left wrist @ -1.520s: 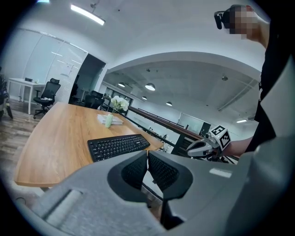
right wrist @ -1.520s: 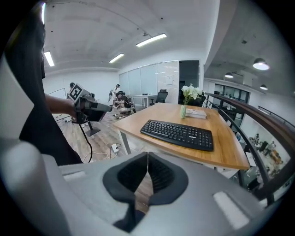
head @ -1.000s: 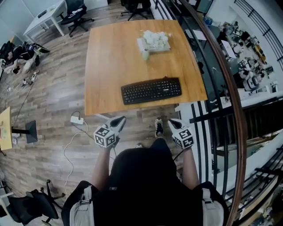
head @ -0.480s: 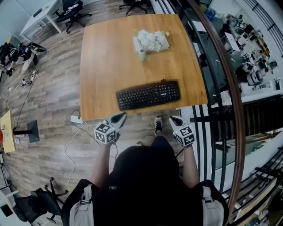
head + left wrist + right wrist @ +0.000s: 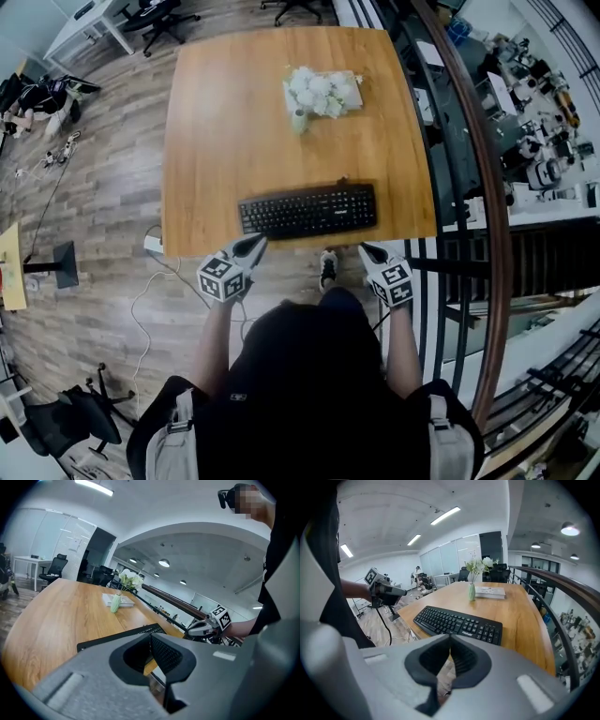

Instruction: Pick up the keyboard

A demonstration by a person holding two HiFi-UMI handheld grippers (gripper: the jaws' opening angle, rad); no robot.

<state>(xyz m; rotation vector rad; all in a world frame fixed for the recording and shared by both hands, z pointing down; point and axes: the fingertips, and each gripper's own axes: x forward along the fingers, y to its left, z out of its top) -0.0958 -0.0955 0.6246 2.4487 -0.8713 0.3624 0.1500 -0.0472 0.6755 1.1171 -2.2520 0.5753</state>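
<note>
A black keyboard (image 5: 307, 210) lies along the near edge of the wooden table (image 5: 225, 122); it also shows in the right gripper view (image 5: 458, 623) and as a dark strip in the left gripper view (image 5: 123, 636). My left gripper (image 5: 253, 247) hovers just short of the table edge, below the keyboard's left end, shut and empty. My right gripper (image 5: 368, 251) hangs just off the table edge, below the keyboard's right end, also shut with nothing in it. Neither touches the keyboard.
A small vase of white flowers (image 5: 302, 114) and a book-like tray (image 5: 328, 94) stand at the table's far side. A railing (image 5: 469, 187) runs along the right. A power strip and cable (image 5: 155, 246) lie on the floor at left; office chairs (image 5: 66, 422) stand around.
Both grippers have come closer to the table's near edge and the keyboard, which now lies nearer in the head view. Their jaws stayed shut.
</note>
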